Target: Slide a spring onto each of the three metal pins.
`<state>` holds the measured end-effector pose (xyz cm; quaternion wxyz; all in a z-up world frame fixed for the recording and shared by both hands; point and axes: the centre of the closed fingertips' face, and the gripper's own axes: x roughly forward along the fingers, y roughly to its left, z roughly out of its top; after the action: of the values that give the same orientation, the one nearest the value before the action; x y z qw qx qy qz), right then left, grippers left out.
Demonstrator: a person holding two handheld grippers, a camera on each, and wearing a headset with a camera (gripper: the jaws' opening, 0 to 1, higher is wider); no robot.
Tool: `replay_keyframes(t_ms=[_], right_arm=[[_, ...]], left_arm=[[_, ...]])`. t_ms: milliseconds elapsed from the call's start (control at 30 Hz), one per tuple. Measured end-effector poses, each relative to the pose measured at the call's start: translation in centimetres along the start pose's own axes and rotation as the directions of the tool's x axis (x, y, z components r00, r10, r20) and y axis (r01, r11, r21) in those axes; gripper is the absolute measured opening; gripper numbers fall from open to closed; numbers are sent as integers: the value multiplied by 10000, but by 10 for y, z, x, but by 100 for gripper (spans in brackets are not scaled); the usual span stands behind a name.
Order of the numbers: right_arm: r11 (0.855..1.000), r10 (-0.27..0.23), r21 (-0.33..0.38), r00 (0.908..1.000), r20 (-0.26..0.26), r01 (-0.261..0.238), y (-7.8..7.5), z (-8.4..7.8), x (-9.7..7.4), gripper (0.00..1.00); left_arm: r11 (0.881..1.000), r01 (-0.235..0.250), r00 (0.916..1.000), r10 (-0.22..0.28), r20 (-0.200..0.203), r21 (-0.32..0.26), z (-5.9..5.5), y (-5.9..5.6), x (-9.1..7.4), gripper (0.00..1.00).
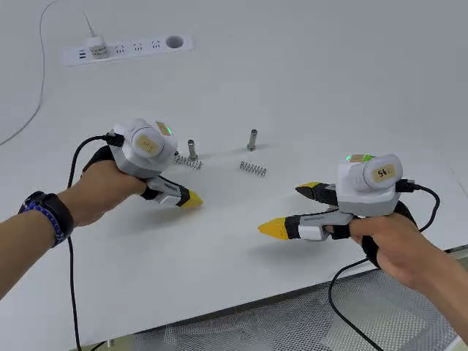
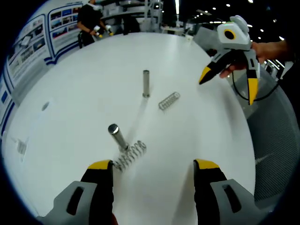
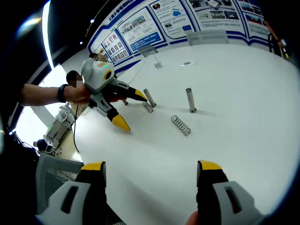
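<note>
Left gripper (image 1: 183, 179) hovers, jaws wide apart and holding nothing, lined up on the near spring (image 2: 130, 155) at the foot of the near pin (image 2: 116, 135), a likely first pick. Right gripper (image 1: 291, 208), also spread and empty, faces the second spring (image 1: 253, 169) near the far pin (image 1: 252, 139). 2 pins stand upright on the workbench (image 1: 219, 256). Both springs lie flat, long axes along the surface, so each needs tipping vertical.
</note>
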<state>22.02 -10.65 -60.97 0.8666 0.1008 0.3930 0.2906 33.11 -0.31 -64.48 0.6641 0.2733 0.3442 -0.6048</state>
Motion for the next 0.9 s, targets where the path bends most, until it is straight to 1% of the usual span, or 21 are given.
replay_keyframes(t_ms=[133,300,467,567,700,733,833,900], right_arm=[[10000,42,-7,10000,5,-42,3,1,1,80],[10000,56,-18,10000,-1,-56,1,2,2,80],[10000,66,-13,10000,-17,-66,0,0,3,80],[10000,59,0,10000,-29,-59,-1,0,3,80],[10000,56,36,10000,-6,-56,-3,0,3,79],[10000,61,42,10000,-4,-61,-3,-1,3,79],[10000,67,34,10000,-21,-67,-3,-1,4,79],[10000,81,32,10000,-20,-81,-2,-1,4,79]], left_arm=[[9999,99,10000,-99,-15,58,-2,-4,-2,67],[9995,267,9996,-265,-76,190,-4,-9,-3,59],[9986,216,9996,-208,-166,487,-7,-9,-1,52],[9980,212,9996,-200,-194,601,-7,-9,-1,45],[9983,171,9996,-160,-212,564,-8,-9,-1,40],[9983,130,9997,-118,-225,569,-8,-8,0,37],[9993,61,9998,-54,-199,375,-9,-7,0,33],[9994,37,9998,-30,-213,352,-8,-6,0,31]])
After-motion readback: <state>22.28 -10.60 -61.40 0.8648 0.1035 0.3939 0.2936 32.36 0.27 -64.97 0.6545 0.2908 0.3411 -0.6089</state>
